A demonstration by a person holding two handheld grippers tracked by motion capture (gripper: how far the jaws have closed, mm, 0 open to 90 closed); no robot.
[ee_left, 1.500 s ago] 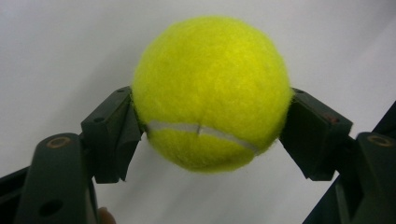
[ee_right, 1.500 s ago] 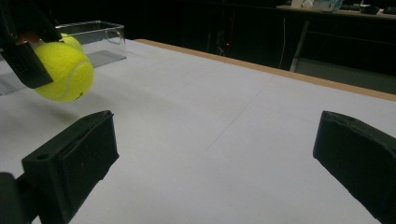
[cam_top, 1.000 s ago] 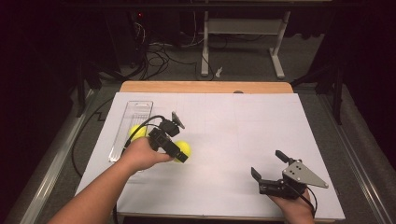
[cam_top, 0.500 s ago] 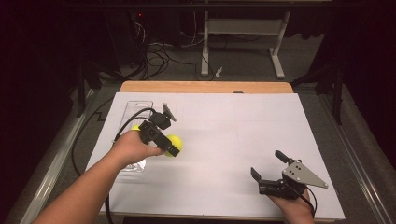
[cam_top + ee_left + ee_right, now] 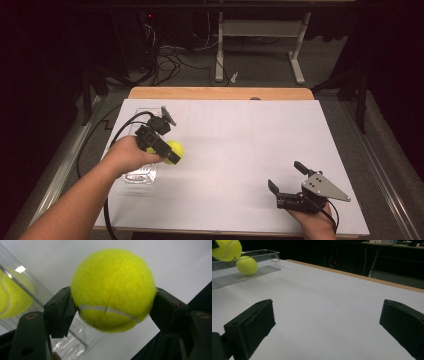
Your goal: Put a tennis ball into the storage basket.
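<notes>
My left gripper [image 5: 169, 154] is shut on a yellow tennis ball [image 5: 176, 148] and holds it just above the white table, at the right edge of a clear plastic tray [image 5: 141, 176]. In the left gripper view the black pads [image 5: 61, 311] press on both sides of the ball [image 5: 112, 287]. A second tennis ball [image 5: 247, 265] lies inside the tray [image 5: 262, 270], and the held ball [image 5: 227, 249] hangs above it. Near the front right corner my right gripper [image 5: 286, 176] rests low, open, with nothing between its jaws.
A white sheet [image 5: 240, 145] covers the table, with a wooden strip [image 5: 220, 93] along the far edge. The left gripper's black cable [image 5: 117, 135] loops off the left side. Beyond the table are desk legs [image 5: 297, 60] and floor cables.
My left hand has carried the tennis ball leftward and a little up, from the middle-left of the sheet to the tray's edge. The right gripper has stayed still.
</notes>
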